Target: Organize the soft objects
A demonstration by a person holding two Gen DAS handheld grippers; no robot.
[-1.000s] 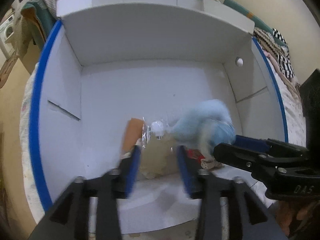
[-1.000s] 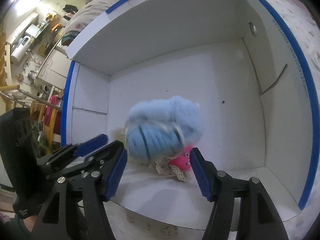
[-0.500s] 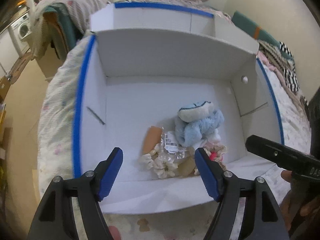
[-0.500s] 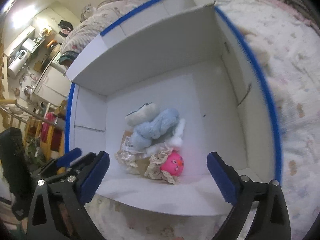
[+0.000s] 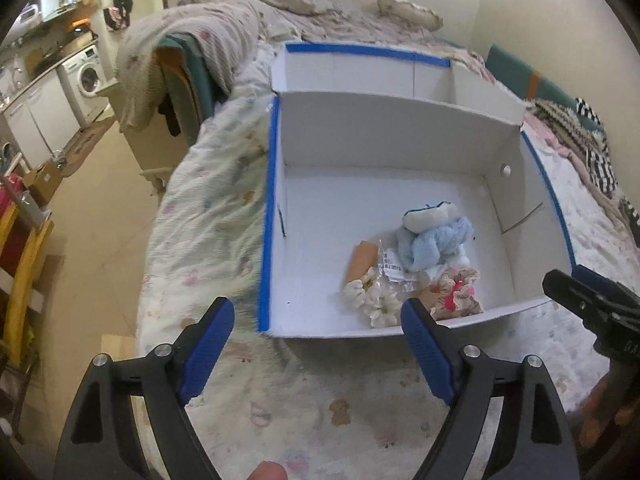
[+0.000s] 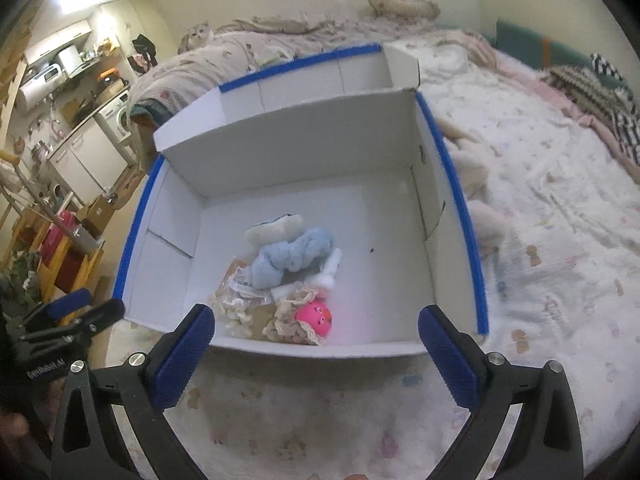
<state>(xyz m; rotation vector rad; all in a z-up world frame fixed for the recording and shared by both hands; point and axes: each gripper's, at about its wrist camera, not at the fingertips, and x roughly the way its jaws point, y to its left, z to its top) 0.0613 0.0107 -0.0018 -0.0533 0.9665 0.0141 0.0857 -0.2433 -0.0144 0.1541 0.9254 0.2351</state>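
1. Right wrist view: I see the soft toys (image 6: 288,280) heaped by the near wall of the white box (image 6: 304,148), blue plush (image 6: 294,260) lying crosswise on top.
2. My right gripper (image 6: 316,344), jaws wide and empty, hangs just before that wall, nearer the heap.
3. My left gripper (image 5: 316,344) is opening, empty, at the box's near-left corner.
4. Loose cream plush (image 6: 488,220) lies on the bed right of the box, likely my right hand's job.

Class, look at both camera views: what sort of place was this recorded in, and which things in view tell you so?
Most likely a small studio flat. The white box sits on a bed's patterned quilt, while a washing machine and kitchen cabinets share the room.
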